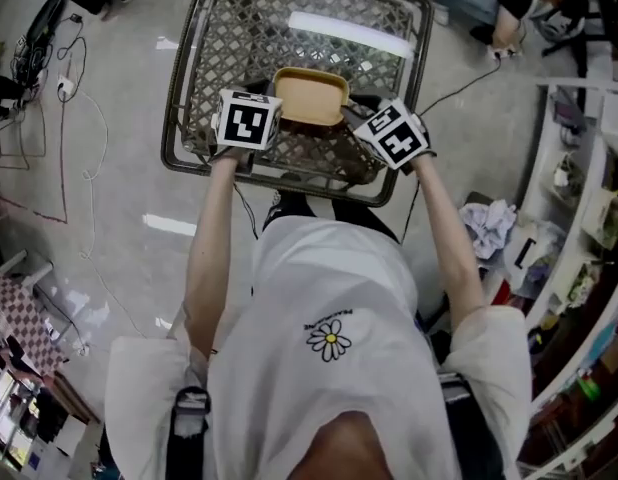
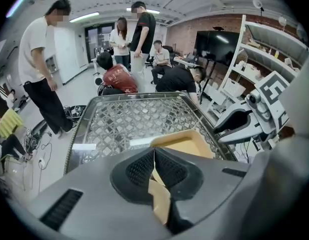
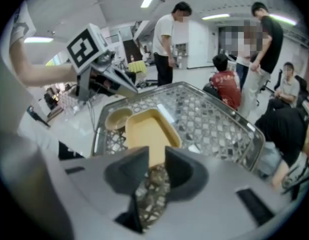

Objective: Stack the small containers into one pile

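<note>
At the near edge of the patterned table (image 1: 192, 86), the left gripper (image 2: 154, 152) is clenched on the rim of a tan rectangular container (image 1: 311, 96). The right gripper (image 3: 155, 157) is released, its jaws apart at the container's other end. A small round bowl (image 3: 118, 118) sits just beside the container, seemingly not yet stacked.

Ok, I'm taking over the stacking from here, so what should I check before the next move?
1. Left gripper shut on the rim of the tan container: ok.
2. Right gripper gripping it too: not ok, jaws apart, the container's end at their tips.
3. Round bowl in sight beside the container in the mesh basket: ok.
4. Container lifted off the mesh: cannot tell.
5. Further containers to stack: cannot tell.
</note>
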